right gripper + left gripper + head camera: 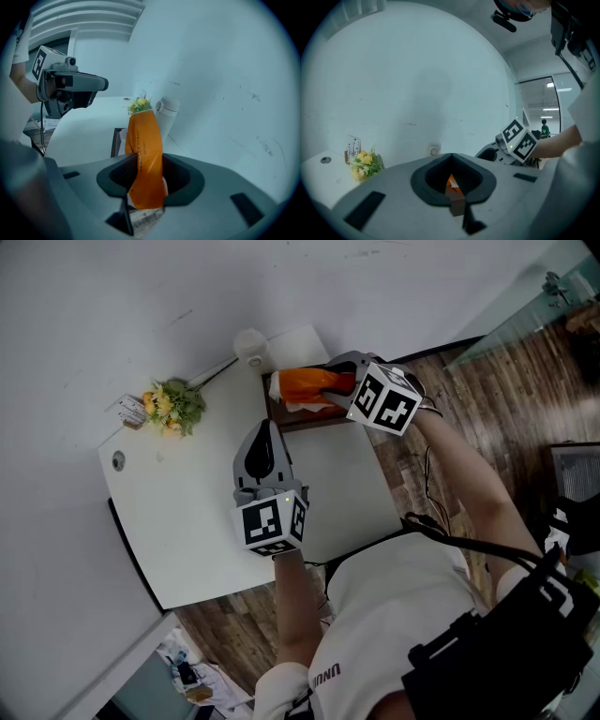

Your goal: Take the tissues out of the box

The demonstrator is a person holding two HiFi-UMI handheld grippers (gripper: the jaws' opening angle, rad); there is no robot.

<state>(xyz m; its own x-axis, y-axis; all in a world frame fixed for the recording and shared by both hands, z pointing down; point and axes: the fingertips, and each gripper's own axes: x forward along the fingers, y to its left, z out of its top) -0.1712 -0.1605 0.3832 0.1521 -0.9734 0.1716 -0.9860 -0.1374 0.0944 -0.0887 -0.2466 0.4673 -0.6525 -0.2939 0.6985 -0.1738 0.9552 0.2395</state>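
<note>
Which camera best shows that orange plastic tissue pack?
The right gripper view: the orange plastic tissue pack fills the centre, clamped between that gripper's jaws. The head view shows it smaller from above, over the brown wooden box, partly hidden by the right gripper. The left gripper view catches only a distant orange sliver.

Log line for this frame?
right gripper: shut on orange tissue pack | pack: over brown box | left gripper: empty, above white table
</note>
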